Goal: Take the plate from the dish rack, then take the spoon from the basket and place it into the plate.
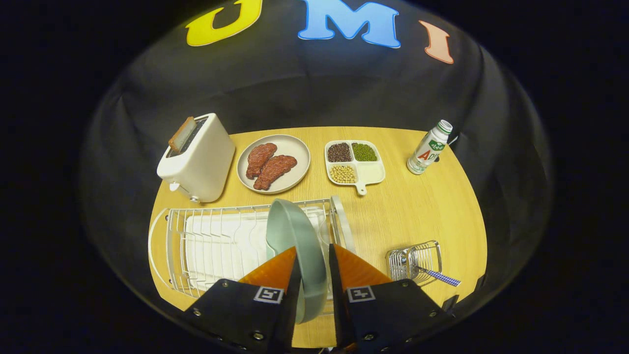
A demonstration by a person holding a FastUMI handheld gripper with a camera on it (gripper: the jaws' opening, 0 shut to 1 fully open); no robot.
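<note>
My gripper [314, 275] is clamped on the plate [295, 246] rim, edge-on over the dish rack [206, 241]; I judge the thin hold may let it pivot and snag the wires.

A white toaster [199, 160] stands at the far left corner of the round wooden table [417, 216], a slice of toast [182, 133] poking from its slot. Just right of it, a grey plate [273, 163] carries two pieces of red meat [268, 166]. Further right along the far edge sits a divided dish [355, 164] of beans, then a small bottle [429, 147] near the far right edge
</note>
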